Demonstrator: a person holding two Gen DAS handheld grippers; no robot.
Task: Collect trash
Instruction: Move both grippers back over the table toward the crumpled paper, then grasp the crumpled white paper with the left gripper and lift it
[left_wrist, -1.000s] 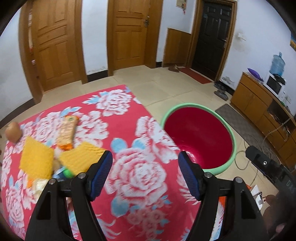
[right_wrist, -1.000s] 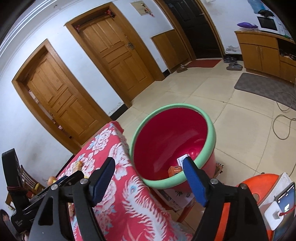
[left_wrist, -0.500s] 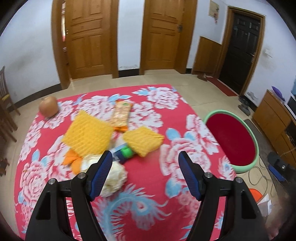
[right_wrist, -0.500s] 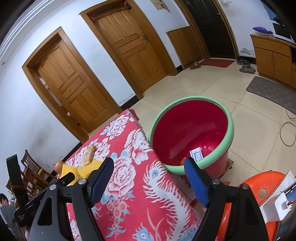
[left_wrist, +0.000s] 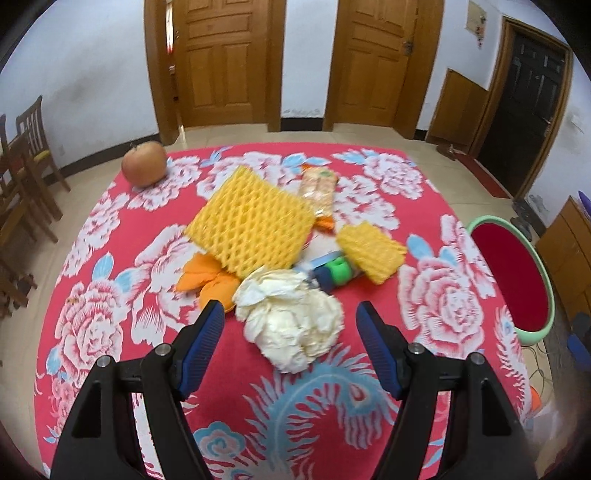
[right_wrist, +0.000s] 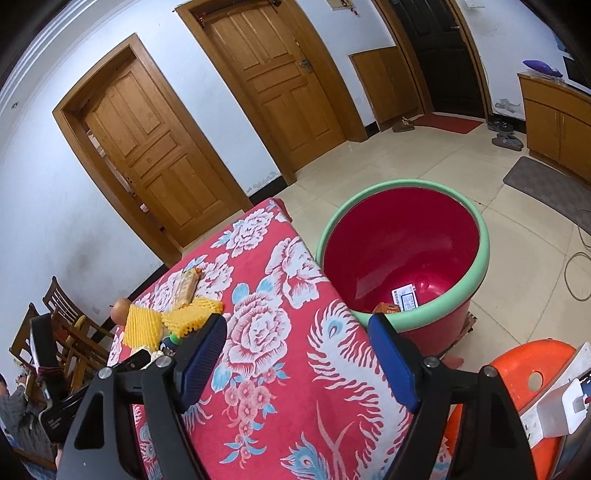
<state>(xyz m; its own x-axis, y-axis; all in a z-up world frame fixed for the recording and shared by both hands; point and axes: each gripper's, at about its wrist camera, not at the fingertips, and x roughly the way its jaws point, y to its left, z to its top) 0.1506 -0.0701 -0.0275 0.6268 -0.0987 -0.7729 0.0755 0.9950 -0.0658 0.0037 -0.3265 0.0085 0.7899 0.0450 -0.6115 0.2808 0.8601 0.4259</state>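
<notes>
1. Two grippers, both with jaws apart and nothing between the pads: the left gripper (left_wrist: 290, 338) hangs over a crumpled white paper wad (left_wrist: 291, 325), and the right gripper (right_wrist: 297, 352) points across the table toward the red bin (right_wrist: 402, 258).
2. Trash sits clustered mid-table on the red floral cloth (left_wrist: 443, 295): a large yellow foam net (left_wrist: 249, 230), a smaller foam net (left_wrist: 371, 249), orange peel (left_wrist: 207, 278), a snack wrapper (left_wrist: 317, 188) and a green-capped bottle (left_wrist: 336, 271) (partly hidden).
3. An apple (left_wrist: 144, 168) rests near the far left corner, well apart.
4. Inside the bin (green-rimmed, beside the table) lie a white card (right_wrist: 405, 297) and an orange scrap (right_wrist: 386, 307).
</notes>
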